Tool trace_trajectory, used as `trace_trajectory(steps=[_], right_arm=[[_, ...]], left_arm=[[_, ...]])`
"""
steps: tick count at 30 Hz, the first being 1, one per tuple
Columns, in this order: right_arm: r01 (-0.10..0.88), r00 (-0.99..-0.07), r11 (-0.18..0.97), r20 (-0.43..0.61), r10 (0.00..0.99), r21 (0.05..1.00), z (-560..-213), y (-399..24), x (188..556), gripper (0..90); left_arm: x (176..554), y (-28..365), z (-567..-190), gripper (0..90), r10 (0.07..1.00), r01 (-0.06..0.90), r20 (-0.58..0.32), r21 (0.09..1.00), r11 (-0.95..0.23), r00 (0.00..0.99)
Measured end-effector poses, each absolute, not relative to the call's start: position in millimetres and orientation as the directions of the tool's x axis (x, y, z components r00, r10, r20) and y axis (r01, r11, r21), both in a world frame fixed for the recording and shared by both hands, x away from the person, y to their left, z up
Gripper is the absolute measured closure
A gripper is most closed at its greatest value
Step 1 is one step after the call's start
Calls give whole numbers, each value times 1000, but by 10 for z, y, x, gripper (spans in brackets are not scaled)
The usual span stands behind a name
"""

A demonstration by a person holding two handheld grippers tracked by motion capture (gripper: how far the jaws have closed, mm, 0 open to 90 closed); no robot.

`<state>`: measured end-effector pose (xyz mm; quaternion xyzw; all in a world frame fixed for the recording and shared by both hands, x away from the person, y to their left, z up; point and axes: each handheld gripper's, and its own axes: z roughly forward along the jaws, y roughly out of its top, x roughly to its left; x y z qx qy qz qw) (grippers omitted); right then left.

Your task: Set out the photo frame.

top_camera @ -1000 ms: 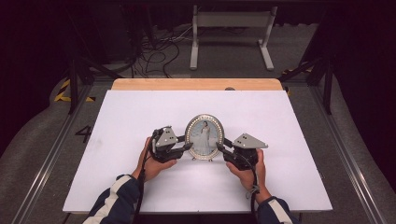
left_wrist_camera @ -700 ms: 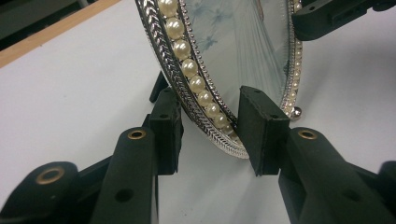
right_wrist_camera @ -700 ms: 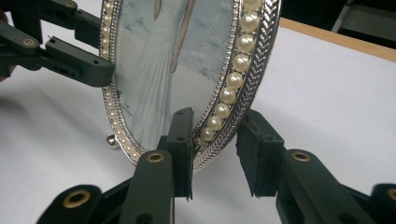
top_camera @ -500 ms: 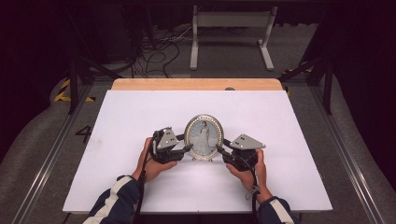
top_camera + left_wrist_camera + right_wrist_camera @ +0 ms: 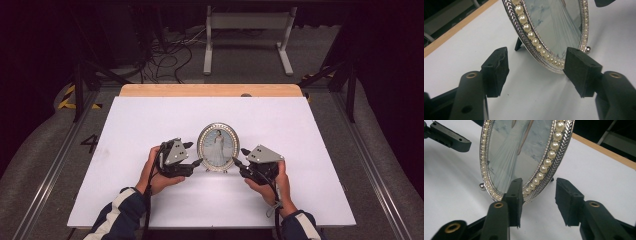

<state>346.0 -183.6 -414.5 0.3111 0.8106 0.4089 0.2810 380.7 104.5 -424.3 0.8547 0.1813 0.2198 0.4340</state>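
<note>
White board covers the table in front of you, with a strip of pale wood showing along its far edge. Beyond that strip the floor is grey carpet, with a tangle of dark cables and the grey metal feet of a stand under a dark backdrop. Metal rails run along both sides of the table, and a yellow-and-black marking sits on the floor at the left.

The oval silver picture frame edged with pearl beads stands upright near the middle of the white surface, propped on its rear leg, its picture of a figure in a long pale dress facing you.

Your left gripper sits just beside the frame's left edge, your right gripper just beside its right edge. Both sets of jaws have just been opening. In the left gripper view the pads stand apart with the frame's lower rim between them, not pressed. In the right gripper view the 2 pads are likewise parted around the rim, gripping nothing.
</note>
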Motion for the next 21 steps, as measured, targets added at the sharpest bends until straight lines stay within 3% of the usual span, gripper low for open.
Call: trace_trajectory(steps=[9, 12, 21], right_arm=[[261, -664, 509, -231, 712, 820, -4146, -1841, 3447, 382], [261, -654, 508, -236, 718, 821, -4140, -1851, 3448, 277], [267, -640, 532, -265, 721, 804, -4150, -1840, 3435, 202]], left_arm=[[3762, 1095, -4239, 231, 499, 114, 235, 812, -572, 834], [3764, 1153, -4260, 192, 510, 129, 218, 818, -561, 832], [3750, 1272, -4274, 103, 504, 157, 181, 816, -556, 844]])
